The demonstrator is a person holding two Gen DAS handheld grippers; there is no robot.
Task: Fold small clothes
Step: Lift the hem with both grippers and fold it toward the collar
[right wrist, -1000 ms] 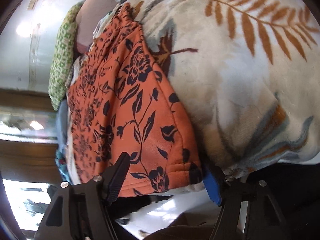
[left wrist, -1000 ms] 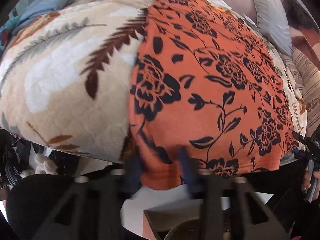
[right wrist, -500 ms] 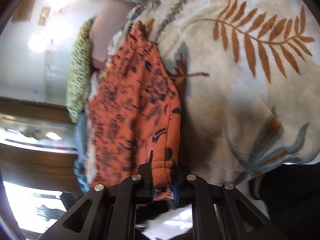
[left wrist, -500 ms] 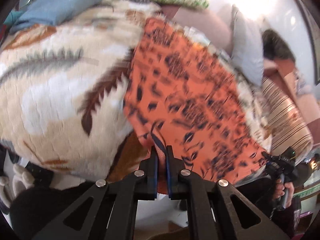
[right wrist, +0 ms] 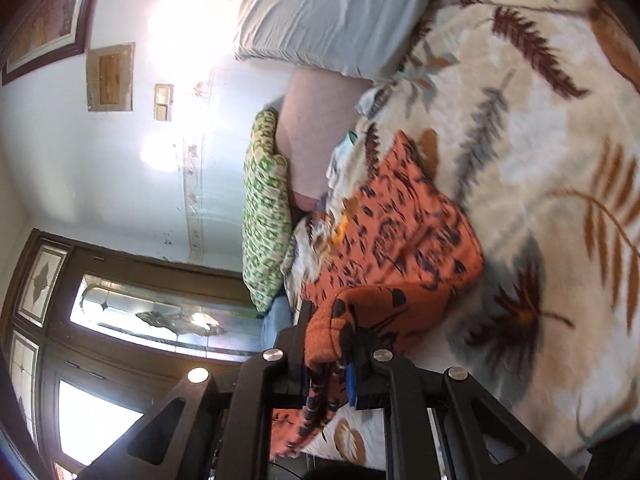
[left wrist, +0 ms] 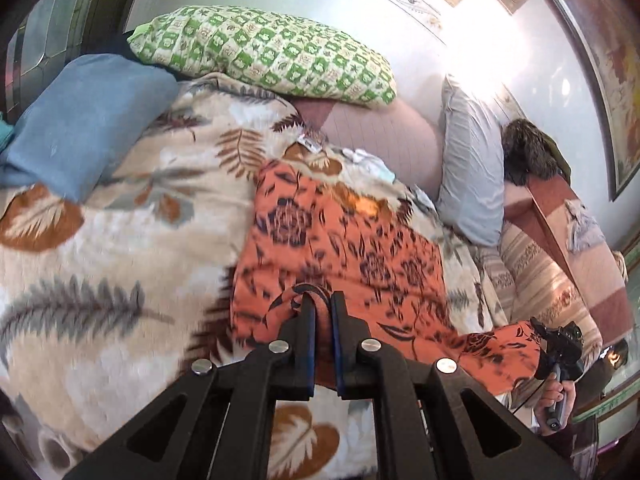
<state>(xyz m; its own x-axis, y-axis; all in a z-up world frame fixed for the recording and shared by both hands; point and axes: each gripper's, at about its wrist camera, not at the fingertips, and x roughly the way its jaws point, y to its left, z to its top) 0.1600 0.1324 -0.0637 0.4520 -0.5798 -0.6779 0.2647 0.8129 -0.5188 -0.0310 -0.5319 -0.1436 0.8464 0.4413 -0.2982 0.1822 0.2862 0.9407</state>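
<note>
An orange garment with dark blue flowers [left wrist: 352,248] lies on a cream blanket with a leaf pattern [left wrist: 120,240]. My left gripper [left wrist: 320,300] is shut on the garment's near left corner and holds it lifted above the blanket. My right gripper [right wrist: 326,328] is shut on the near right corner [right wrist: 360,312], also lifted. In the left wrist view the right gripper [left wrist: 558,346] shows at the far right, with the garment's near edge stretched between the two. The far part of the garment [right wrist: 416,232] still rests on the blanket [right wrist: 540,140].
A green patterned pillow [left wrist: 264,52] and a blue cushion [left wrist: 84,116] lie at the back left. A grey pillow [left wrist: 472,176] and striped bedding [left wrist: 536,276] lie to the right. A wall and a glass-panelled door [right wrist: 120,320] stand behind the bed.
Both grippers closed on the garment's near corners, then lifted them up and forward over the bed. The near edge now hangs between them, raised off the blanket.
</note>
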